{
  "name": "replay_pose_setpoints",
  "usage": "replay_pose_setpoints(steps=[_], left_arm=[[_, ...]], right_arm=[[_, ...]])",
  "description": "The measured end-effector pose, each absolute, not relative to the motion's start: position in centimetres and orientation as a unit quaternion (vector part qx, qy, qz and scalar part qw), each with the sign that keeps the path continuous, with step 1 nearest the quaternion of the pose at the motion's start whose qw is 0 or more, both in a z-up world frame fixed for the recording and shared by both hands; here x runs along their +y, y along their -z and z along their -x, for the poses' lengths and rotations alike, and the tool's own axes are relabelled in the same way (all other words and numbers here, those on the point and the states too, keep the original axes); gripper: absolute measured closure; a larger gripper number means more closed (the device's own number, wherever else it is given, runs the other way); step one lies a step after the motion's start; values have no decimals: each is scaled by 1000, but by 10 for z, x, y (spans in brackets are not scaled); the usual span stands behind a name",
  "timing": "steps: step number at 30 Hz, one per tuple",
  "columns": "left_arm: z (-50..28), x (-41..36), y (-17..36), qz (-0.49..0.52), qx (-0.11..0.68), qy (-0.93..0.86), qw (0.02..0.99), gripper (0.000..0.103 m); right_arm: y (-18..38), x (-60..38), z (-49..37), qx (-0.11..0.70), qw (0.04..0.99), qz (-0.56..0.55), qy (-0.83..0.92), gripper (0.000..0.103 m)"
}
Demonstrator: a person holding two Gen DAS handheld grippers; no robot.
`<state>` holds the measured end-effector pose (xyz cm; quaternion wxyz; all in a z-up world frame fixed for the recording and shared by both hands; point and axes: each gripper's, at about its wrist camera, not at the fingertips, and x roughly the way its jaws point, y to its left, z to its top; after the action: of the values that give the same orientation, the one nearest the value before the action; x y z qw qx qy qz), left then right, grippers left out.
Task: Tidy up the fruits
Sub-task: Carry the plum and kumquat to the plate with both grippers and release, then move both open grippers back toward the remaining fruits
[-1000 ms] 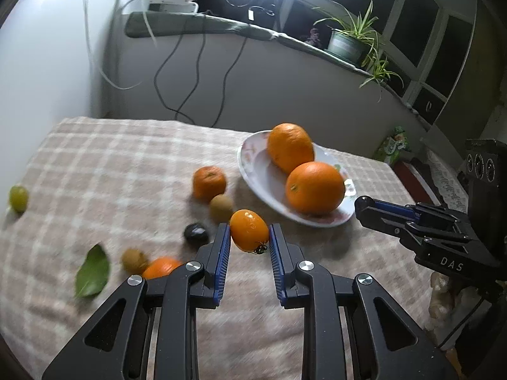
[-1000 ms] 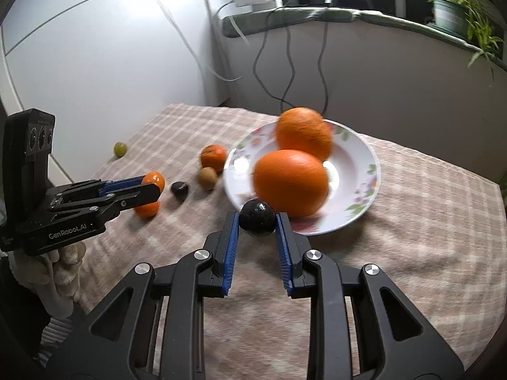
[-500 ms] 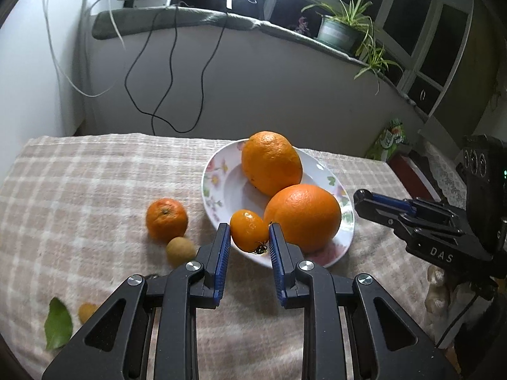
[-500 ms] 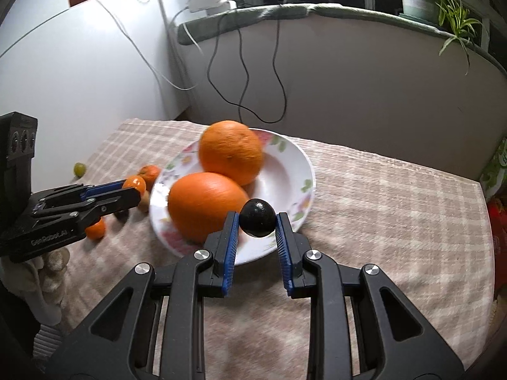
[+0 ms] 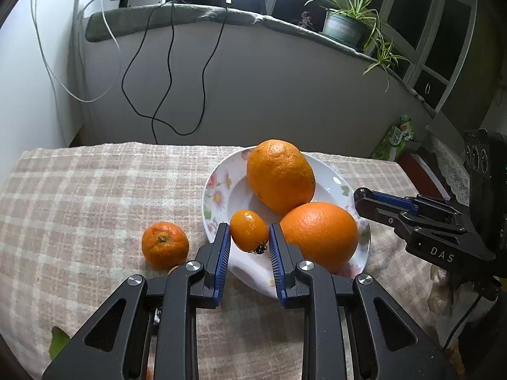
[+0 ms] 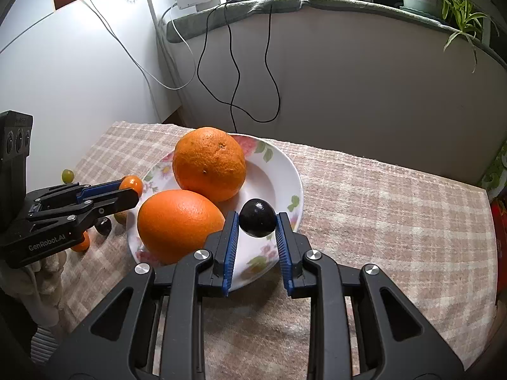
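I have carried both grippers across the checked cloth point(image 5: 95, 190) toward the flowered plate point(image 5: 218, 190): the left gripper point(image 5: 248, 247), which a second ago held its small orange fruit point(image 5: 249, 230) over the loose fruit on the cloth, now holds it over the plate's near left rim, beside the near orange point(image 5: 318, 236). The right gripper point(image 6: 256, 237) has brought its dark round fruit point(image 6: 257, 218) from in front of the near rim to over the plate's right side, past the near orange. The scattered small fruit to the left has mostly slid out of the left camera's view, leaving one mandarin point(image 5: 164, 244).
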<state>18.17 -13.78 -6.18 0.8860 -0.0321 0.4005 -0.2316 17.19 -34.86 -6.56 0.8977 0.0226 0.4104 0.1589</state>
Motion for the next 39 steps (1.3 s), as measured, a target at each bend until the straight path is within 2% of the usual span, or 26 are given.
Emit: replay_pose_setpoints(steps=[11,13,14,15,16,19,24,31,39], left_arm=[[-184,-140,63,28,403,229,885,79],[-184,-141,62,26,403,229,886,79],[-184,-141,62,25,402,230,886,76],[-184,-140,61,25,401,230,886,68],[-183,-140,61,26,400,231,887,61],[-182,-137,58,35,396,234,887,58],[-180,-130,54,45,384,236,891,57],[-168,-120,46,51,367,239,898,57],[-145,-96,36,49,360,215,907,57]], right_arm=[[64,-348,-173,408,900,-17,-153,77],[63,-347,-172,407,901,-15,-150,65],[62,-348,-172,403,903,-15,-148,55],[61,-348,-171,400,904,-16,-147,50],[60,-349,-170,398,905,-17,-146,50],[56,-350,-169,395,907,-20,-147,50],[52,-350,-164,386,911,-21,-142,37],[43,-345,-155,377,914,-20,-149,35],[29,-329,-136,362,917,-19,-167,24]])
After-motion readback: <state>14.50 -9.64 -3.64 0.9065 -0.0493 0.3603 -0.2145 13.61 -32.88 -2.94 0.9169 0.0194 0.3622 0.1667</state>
